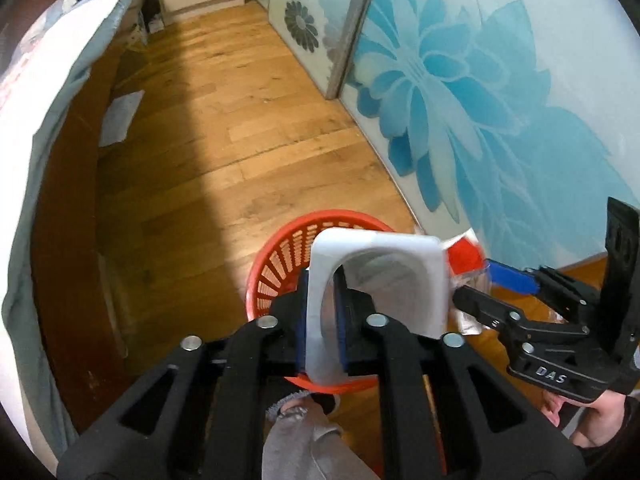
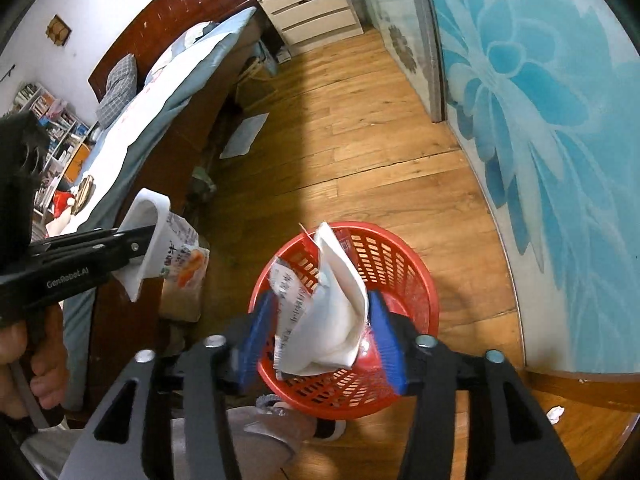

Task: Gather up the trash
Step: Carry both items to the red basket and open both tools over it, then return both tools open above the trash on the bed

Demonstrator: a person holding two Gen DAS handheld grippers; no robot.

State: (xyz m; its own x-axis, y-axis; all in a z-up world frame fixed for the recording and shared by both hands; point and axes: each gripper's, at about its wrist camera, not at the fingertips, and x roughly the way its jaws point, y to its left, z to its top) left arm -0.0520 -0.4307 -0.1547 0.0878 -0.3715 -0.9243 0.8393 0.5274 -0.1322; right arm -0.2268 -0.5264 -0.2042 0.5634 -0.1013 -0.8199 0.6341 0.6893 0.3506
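Two grippers hang above one red basket that stands on the wood floor. The left gripper has its blue pads on the wall of a white cup, one pad outside and one inside the mouth, so the cup is between the jaws over the basket; in the right view the cup shows printed text and an orange picture on its side. The right gripper stands wide, and crumpled white paper with some print lies between its pads, right above the basket opening; I cannot tell if the pads press on it. The basket has slotted walls, and what lies deeper inside is hidden by the paper. Near it on the floor is a foot in a grey slipper. On the right side runs a sliding door with big blue flowers. On the left is a bed with a dark wood frame and a blue-edged cover. At the far end stands a cream drawer unit. A small white scrap lies on the floor by the door.
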